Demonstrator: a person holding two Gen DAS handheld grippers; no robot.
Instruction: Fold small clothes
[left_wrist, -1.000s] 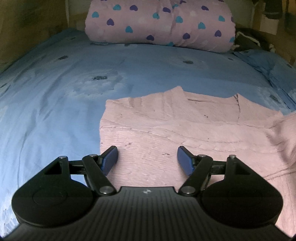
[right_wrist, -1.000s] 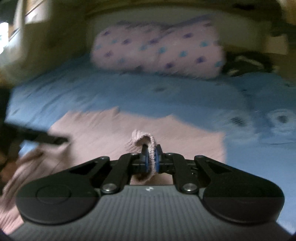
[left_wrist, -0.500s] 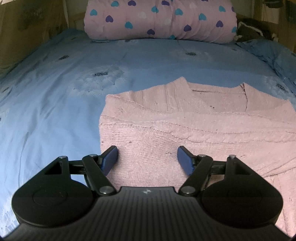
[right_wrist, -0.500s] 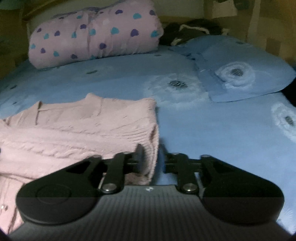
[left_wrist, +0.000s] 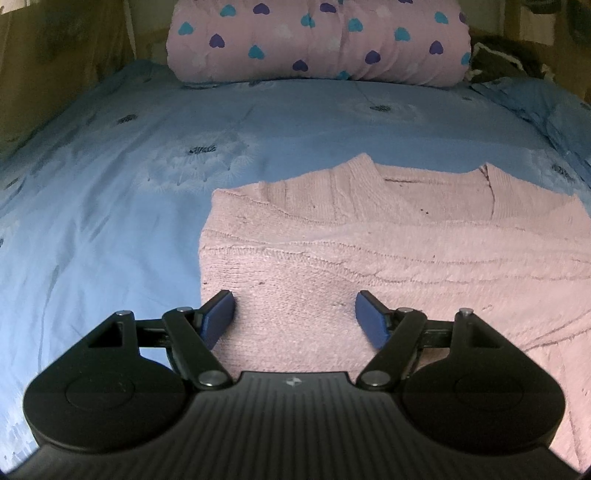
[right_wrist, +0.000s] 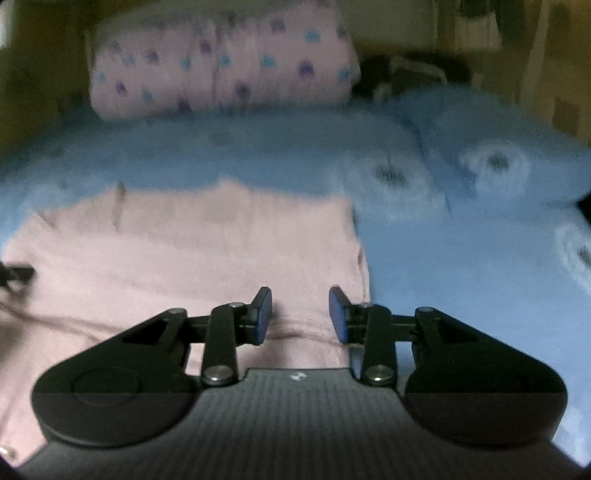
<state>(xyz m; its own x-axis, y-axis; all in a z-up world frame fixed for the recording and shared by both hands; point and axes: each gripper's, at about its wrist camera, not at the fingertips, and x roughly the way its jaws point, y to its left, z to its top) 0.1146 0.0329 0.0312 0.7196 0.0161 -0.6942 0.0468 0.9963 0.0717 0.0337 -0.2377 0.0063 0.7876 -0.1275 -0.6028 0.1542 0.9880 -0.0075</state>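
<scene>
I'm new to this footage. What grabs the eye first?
A pink sweater lies folded on the blue bedsheet, right before both open tools, left and right. Behind it, at the bed's far end, sits a pink heart-print roll.

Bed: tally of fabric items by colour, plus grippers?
Pink: 2, the knit sweater and the heart-print rolled blanket
Blue: 2, the bedsheet and the pillow
Dark: 1, a bundle by the blanket, kind unclear
Grippers: 2, left gripper and right gripper, both open
Total: 7
</scene>
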